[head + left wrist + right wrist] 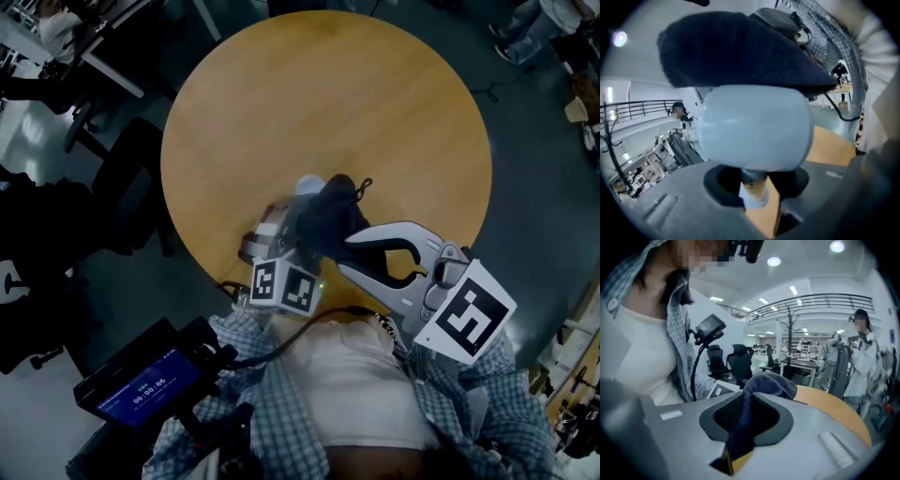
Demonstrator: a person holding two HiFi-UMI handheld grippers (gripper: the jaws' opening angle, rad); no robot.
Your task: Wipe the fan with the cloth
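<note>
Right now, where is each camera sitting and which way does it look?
Head view: on the person's head, looking steeply down at the table; the left gripper, right gripper and checked shirt show.
Left gripper view: on the left gripper, looking along its jaws at the fan they grip; the checked shirt shows.
Right gripper view: on the right gripper, looking along its jaws at the pinched cloth; the shirt shows.
Shared: all three show the cloth.

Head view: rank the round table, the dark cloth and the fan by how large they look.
1. round table, by far the largest.
2. dark cloth, bunched up.
3. fan: only a pale part shows beside the cloth, so its true size stays hidden.
</note>
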